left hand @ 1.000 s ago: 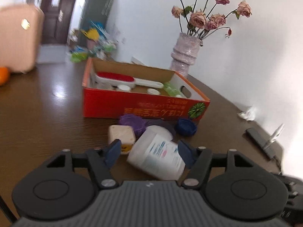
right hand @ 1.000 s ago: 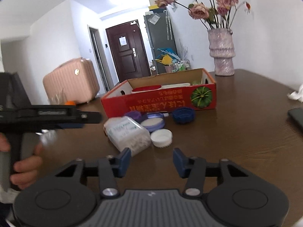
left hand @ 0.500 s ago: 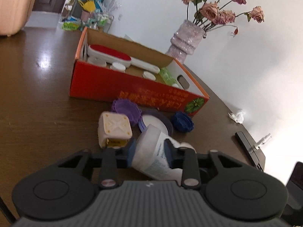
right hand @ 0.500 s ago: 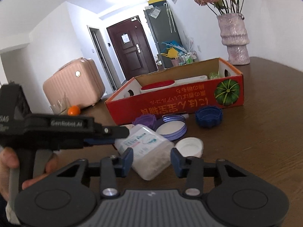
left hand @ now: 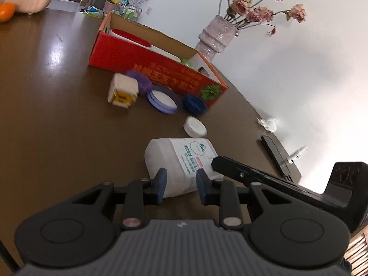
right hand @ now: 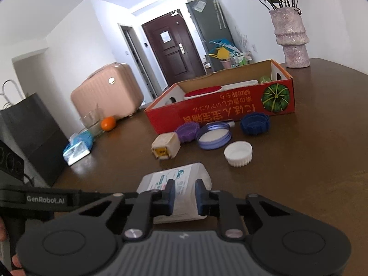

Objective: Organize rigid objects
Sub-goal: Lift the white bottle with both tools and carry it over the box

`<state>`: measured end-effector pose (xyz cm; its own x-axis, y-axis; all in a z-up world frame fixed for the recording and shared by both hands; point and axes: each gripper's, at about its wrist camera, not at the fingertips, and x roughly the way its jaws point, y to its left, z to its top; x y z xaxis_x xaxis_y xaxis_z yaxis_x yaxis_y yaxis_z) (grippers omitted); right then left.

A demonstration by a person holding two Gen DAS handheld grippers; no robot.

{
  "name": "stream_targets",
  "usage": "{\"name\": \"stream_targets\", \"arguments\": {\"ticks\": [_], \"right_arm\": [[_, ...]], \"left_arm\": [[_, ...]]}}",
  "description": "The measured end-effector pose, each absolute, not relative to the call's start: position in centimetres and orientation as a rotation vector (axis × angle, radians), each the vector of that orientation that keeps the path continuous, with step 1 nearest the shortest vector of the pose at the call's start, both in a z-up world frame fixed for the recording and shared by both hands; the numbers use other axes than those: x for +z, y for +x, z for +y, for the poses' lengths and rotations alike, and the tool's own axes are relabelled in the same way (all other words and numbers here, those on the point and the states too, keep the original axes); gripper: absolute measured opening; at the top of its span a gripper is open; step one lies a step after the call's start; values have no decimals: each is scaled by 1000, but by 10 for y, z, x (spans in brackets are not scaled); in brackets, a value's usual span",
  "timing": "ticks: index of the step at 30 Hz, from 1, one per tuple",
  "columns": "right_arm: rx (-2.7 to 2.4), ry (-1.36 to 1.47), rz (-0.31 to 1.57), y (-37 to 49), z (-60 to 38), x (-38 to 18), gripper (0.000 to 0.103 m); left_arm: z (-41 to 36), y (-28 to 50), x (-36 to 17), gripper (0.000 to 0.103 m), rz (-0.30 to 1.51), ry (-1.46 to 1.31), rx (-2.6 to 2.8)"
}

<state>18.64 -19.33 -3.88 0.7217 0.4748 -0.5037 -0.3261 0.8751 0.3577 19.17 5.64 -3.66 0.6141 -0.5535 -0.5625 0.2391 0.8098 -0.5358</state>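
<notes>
A white plastic bottle [left hand: 181, 154] [right hand: 179, 174] lies on its side on the brown table, apart from the loose lids. My left gripper [left hand: 180, 184] is shut on its near end. My right gripper [right hand: 185, 195] is over the same bottle from the other side, its jaws closing with the bottle showing between them; I see no pad pressing. A white cap [left hand: 195, 127] [right hand: 238, 153], a blue lid [right hand: 254, 123], a lilac lid [right hand: 214, 135], a purple lid [right hand: 187, 131] and a cream cube [right hand: 165, 146] lie in front of the red cardboard box [left hand: 142, 66] [right hand: 207, 115].
A vase of dried roses [right hand: 291, 39] stands behind the box. A black phone [left hand: 278, 158] and a crumpled tissue [left hand: 268, 123] lie near the table's right edge. An orange [right hand: 108, 123], a tissue pack [right hand: 78, 147] and a black bag [right hand: 30, 124] are on the left.
The left gripper closed on the bottle and drew it back from the lids and the cube. The right gripper's jaws narrowed, and the bottle now sits between them.
</notes>
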Motion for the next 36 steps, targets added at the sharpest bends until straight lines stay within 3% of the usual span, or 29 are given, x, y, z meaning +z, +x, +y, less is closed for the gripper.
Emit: {"name": "stream_targets", "arguments": {"ticks": [9, 13, 21, 23, 36], "right_arm": [[429, 263, 631, 150, -214, -38, 18], [415, 274, 634, 151, -217, -41, 19], [416, 330, 649, 158, -221, -48, 21], [439, 340, 653, 159, -220, -50, 19], [339, 277, 567, 157, -232, -22, 16]], "left_arm": [[42, 159, -37, 31, 784, -417, -497], [45, 164, -33, 40, 760, -394, -465], [41, 171, -42, 39, 797, -403, -470], [40, 172, -43, 32, 798, -421, -495], [7, 182, -22, 31, 747, -384, -526]]}}
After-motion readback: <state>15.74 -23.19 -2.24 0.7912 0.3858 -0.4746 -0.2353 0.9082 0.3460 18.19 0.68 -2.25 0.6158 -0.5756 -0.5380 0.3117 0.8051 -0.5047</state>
